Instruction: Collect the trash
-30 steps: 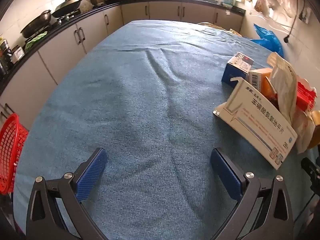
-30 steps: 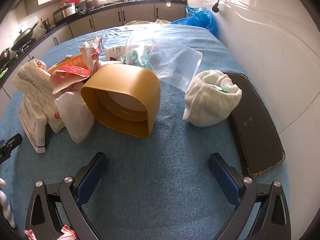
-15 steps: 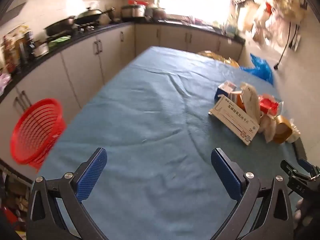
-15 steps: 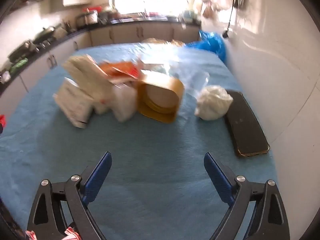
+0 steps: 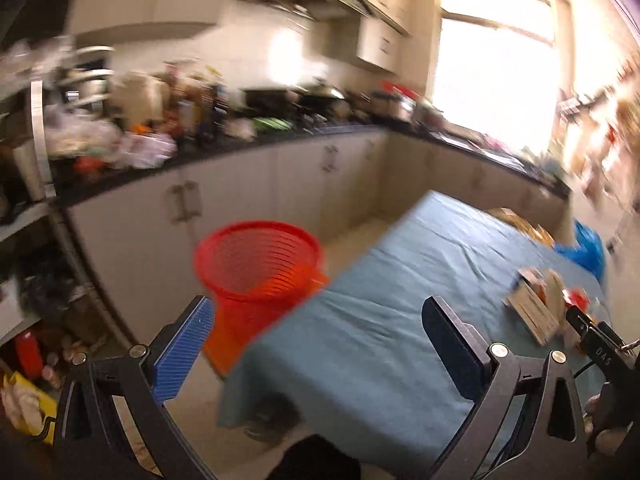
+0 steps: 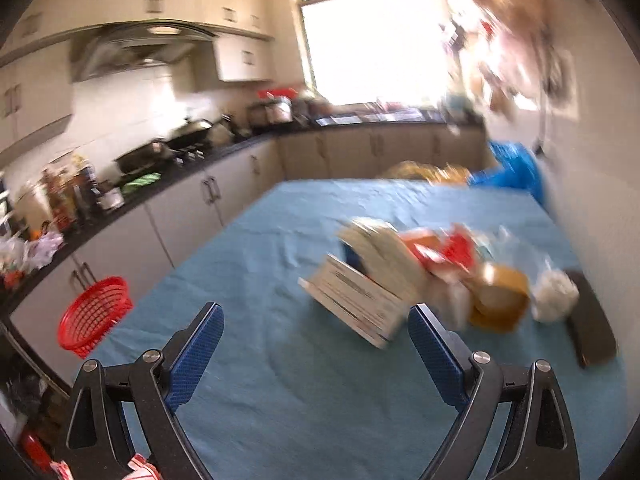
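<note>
Both the left gripper (image 5: 316, 350) and right gripper (image 6: 314, 356) are held wide open and empty. The trash pile (image 6: 420, 276) lies ahead and right of the right jaws, the red basket (image 5: 260, 264) ahead between the left jaws; with both views blurred, a grasp could be misjudged and boxes knocked off the surface (image 6: 280, 360).

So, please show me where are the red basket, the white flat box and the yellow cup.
red basket (image 5: 256, 264): left wrist view, inside of its mesh wall.
white flat box (image 6: 354, 302): right wrist view, its printed top face.
yellow cup (image 6: 500, 300): right wrist view, its outer side.
</note>
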Tool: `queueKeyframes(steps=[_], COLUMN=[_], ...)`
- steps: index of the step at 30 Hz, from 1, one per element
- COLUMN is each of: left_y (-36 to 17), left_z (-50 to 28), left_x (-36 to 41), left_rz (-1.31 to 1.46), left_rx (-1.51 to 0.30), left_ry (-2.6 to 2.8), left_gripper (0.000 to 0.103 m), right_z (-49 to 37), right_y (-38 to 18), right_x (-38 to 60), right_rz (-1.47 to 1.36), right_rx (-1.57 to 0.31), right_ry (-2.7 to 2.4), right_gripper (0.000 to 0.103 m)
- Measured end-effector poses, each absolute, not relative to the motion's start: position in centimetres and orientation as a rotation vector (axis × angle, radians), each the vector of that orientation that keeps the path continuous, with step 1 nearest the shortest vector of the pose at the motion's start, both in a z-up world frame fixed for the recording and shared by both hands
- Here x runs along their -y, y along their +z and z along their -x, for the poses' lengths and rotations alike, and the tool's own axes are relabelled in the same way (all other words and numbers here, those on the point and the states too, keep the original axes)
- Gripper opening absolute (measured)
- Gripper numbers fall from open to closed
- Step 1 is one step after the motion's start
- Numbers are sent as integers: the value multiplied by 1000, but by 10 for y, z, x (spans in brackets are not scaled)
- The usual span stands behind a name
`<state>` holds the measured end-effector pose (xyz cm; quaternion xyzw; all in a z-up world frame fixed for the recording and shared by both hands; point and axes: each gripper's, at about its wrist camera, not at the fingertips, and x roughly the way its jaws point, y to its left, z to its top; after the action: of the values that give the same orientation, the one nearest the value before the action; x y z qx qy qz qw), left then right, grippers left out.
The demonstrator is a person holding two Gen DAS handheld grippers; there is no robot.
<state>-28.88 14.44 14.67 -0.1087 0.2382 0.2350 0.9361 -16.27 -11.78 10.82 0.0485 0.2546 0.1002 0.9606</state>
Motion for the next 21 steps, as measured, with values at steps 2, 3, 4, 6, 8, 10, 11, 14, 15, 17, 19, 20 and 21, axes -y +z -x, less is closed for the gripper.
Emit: queueKeyframes(steps=[2,3,4,6,8,10,11,14,15,17,19,20,21], left_y=[156,160,164,166,171,173,174,174,173,165,158,155,152], left_z=[306,313,319,331,336,335,331,316,309,292,269,258,247], left_x=[-150,-151,-151,-155,-153,-146,-148,-135,-130,-118,-104,-97,-90], left_rz=[222,220,218,216,208,196,193,183,183,184,179,175,175], left_rx=[-455,-441,-427,-405,-386,-379,-383,-389,-395,-411,-446,-467,-484], left_ry=[544,570,593,624,648,656,654,625,605,551,479,441,405], left_gripper=[103,103,103,103,103,103,103,103,103,103,103,103,103], right_z=[164,164,163,166,169,173,176,178,178,183,191,195,201], right_y=[113,115,116,115,115,114,112,109,108,102,98,96,93], right_x=[100,93,89,86,81,83,88,114,125,146,176,188,202], right_rz=[-94,-102,-108,-111,-100,-81,-83,-98,-105,-133,-177,-186,-190], right_rx=[-483,-474,-472,-471,-456,-437,-428,-429,-433,-445,-463,-470,-474], right_ry=[246,270,289,333,358,358,353,311,288,238,181,153,120], right_gripper=[96,96,96,96,96,96,96,96,96,96,96,96,96])
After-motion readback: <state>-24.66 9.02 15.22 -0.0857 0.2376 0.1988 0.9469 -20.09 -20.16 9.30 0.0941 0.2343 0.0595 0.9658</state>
